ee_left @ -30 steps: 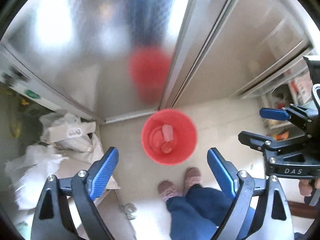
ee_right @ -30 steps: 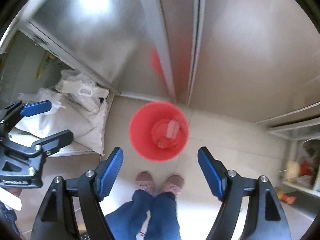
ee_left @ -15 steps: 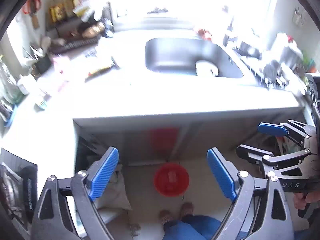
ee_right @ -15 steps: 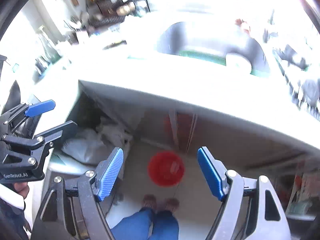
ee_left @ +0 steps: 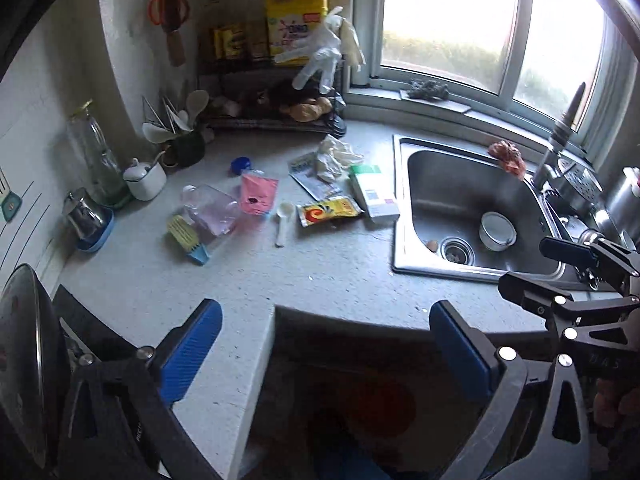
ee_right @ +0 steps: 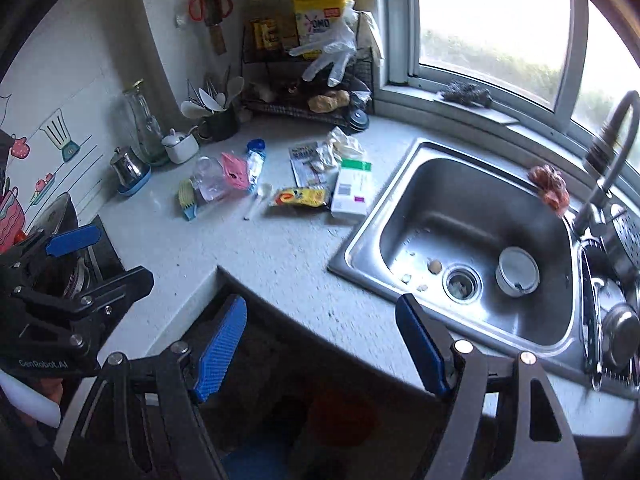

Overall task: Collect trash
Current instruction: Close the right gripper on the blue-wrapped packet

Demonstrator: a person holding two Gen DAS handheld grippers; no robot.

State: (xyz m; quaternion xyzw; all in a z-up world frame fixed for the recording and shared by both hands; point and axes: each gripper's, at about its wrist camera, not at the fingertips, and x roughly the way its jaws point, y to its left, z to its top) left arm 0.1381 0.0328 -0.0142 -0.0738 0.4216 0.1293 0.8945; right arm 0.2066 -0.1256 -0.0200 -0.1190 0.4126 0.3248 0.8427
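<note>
The trash is seen scattered on the counter (ee_left: 304,280) between the back-corner rack and the sink's left rim: a yellow snack wrapper (ee_left: 330,210) lies nearest the front of the litter, a white and green carton (ee_left: 374,192) just beside it against the sink edge, crumpled paper (ee_left: 334,154) on a printed leaflet (ee_left: 308,172) behind them, and a pink pouch (ee_left: 258,194), a clear plastic bottle (ee_left: 208,210), a white plastic spoon (ee_left: 283,220) and a blue cap (ee_left: 239,164) further toward the left wall. A red bin (ee_right: 344,416) is made out dimly on the floor below the counter's front edge. The left gripper (ee_left: 326,356) is held above that front edge, its jaws opening to their widest with nothing between them. The right gripper (ee_right: 320,346) is likewise held over the front edge, its jaws set moderately apart and empty. The step in hand is judged to be the approach to the litter, nothing yet being picked up. For the next move, one gripper would need to be carried forward and lowered over a single piece, probably the wrapper or carton, and closed across its narrow side. The sink (ee_left: 476,204), with a small bowl (ee_left: 498,230) in it, is left aside.
</note>
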